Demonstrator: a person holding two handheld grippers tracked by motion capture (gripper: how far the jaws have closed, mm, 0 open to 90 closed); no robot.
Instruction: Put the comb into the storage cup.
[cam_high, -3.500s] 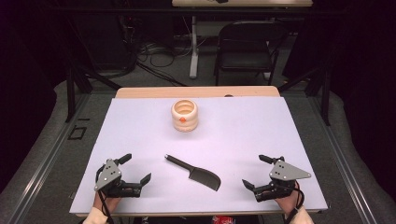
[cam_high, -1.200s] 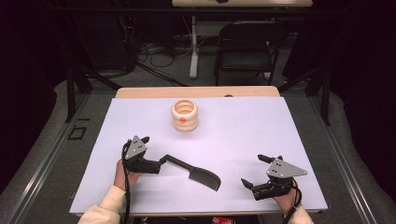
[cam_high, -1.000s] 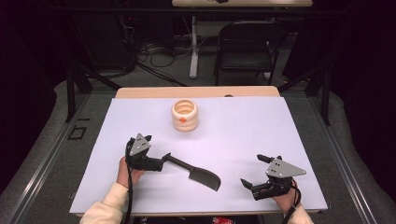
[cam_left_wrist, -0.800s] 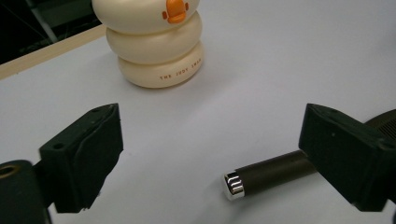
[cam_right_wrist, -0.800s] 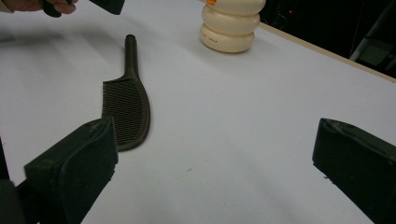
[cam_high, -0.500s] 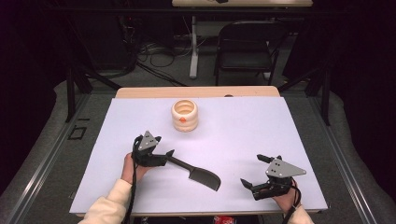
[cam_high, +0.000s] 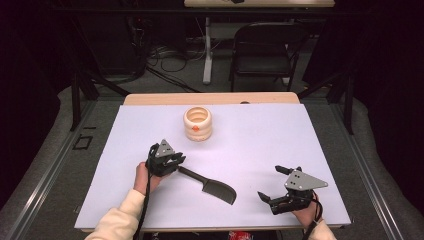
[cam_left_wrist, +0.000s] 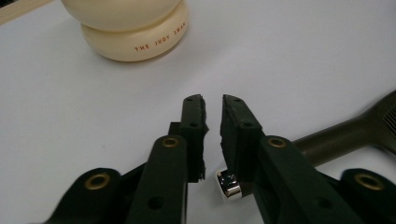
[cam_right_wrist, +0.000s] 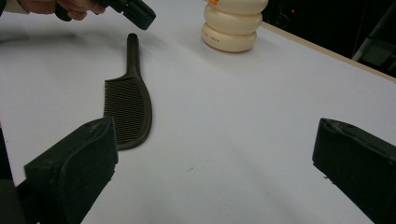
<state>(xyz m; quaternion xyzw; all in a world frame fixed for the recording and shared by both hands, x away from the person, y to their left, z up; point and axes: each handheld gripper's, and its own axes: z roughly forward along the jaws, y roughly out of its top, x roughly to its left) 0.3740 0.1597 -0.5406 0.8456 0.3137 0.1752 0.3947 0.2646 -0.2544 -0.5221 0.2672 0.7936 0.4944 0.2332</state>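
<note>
On the white-topped desk (cam_high: 260, 140) a dark olive plastic comb (cam_high: 209, 184) lies flat, its handle end beside the left gripper (cam_high: 176, 161), whose jaws are nearly closed on nothing. Behind stands a cream ringed bottle (cam_high: 198, 123). Well apart, the right gripper (cam_high: 272, 192) gapes wide.

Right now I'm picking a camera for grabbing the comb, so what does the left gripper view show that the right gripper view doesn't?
Left gripper view's own: red lettering on the cream ridged jar, and the left gripper with jaws a narrow gap apart, beside the handle. Right gripper view's own: the teeth of the dark brown plastic comb, a hand, and the right gripper with jaws wide apart. Shared: jar, comb handle, white table.
</note>
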